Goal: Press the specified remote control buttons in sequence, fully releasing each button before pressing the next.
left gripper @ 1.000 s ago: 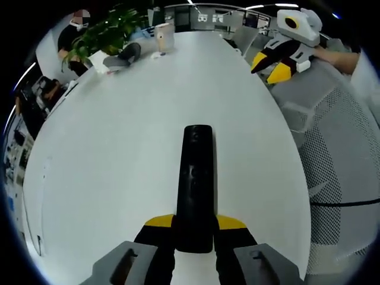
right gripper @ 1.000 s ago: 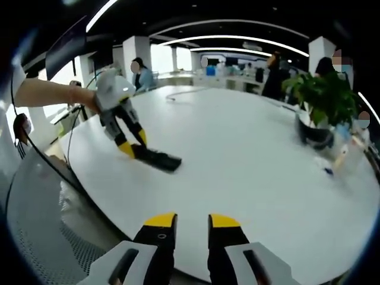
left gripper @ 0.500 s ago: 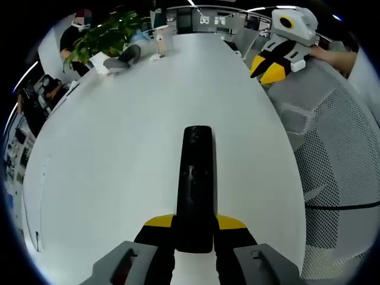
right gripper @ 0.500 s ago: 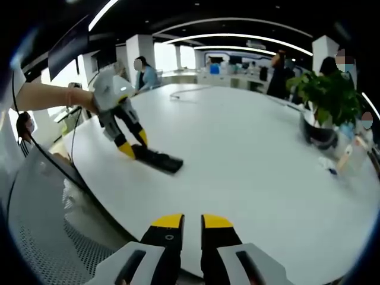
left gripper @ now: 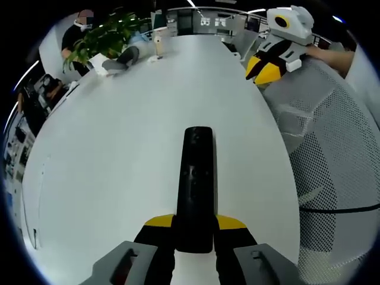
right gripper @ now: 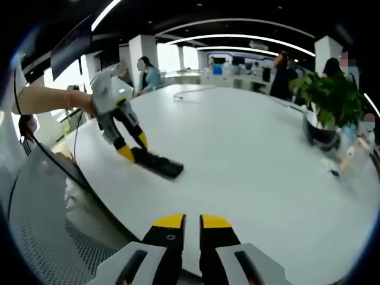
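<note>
The right gripper (right gripper: 184, 222) had drawn its jaws nearly together since a second before, empty. The left gripper (left gripper: 195, 222) stayed clamped on the black remote control (left gripper: 196, 184), flat on the white table (left gripper: 119, 136).

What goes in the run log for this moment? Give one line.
left claw: shut on remote | right claw: nearly shut, empty, off table | buttons: untouched

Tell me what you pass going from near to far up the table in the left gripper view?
Left gripper holding the black remote control → bare white table → potted plant at the far end.
</note>
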Demonstrator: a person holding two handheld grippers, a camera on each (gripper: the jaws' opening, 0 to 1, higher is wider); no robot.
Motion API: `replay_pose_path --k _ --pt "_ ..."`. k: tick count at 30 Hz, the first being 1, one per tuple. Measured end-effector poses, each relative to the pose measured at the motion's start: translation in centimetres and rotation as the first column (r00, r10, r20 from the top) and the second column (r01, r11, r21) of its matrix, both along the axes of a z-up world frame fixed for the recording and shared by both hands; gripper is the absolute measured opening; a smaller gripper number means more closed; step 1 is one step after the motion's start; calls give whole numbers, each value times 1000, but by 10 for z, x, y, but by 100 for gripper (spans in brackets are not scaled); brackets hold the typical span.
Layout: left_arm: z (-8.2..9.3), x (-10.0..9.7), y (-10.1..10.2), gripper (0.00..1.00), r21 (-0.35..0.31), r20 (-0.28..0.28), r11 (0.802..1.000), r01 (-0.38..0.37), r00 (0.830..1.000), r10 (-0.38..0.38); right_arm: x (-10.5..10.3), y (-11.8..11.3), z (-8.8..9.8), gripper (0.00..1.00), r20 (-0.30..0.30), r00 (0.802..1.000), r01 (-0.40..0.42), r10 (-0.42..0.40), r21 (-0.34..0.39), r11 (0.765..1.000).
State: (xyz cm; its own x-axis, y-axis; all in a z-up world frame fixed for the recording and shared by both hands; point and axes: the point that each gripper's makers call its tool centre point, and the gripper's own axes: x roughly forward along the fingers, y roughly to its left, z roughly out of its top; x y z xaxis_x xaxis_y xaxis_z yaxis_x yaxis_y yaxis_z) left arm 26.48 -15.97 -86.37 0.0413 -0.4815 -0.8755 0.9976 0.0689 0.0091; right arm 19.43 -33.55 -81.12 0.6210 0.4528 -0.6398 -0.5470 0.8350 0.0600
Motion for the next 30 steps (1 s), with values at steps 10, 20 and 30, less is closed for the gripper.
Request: replay_pose_path --k 10,20,30 --pt "0 -8 -1 23 -16 -2 1000 3 1000 -3 -1 1 -1 5 -6 1000 -6 6 -1 1000" --pt "0 -15 -3 23 -20 -3 1000 13 1000 -13 -2 2 -2 4 -11 1000 -12 12 -2 1000" --pt "0 -24 -6 23 -37 -2 999 9 1000 -10 -4 2 -5 3 -28 999 -23 23 -5 1000"
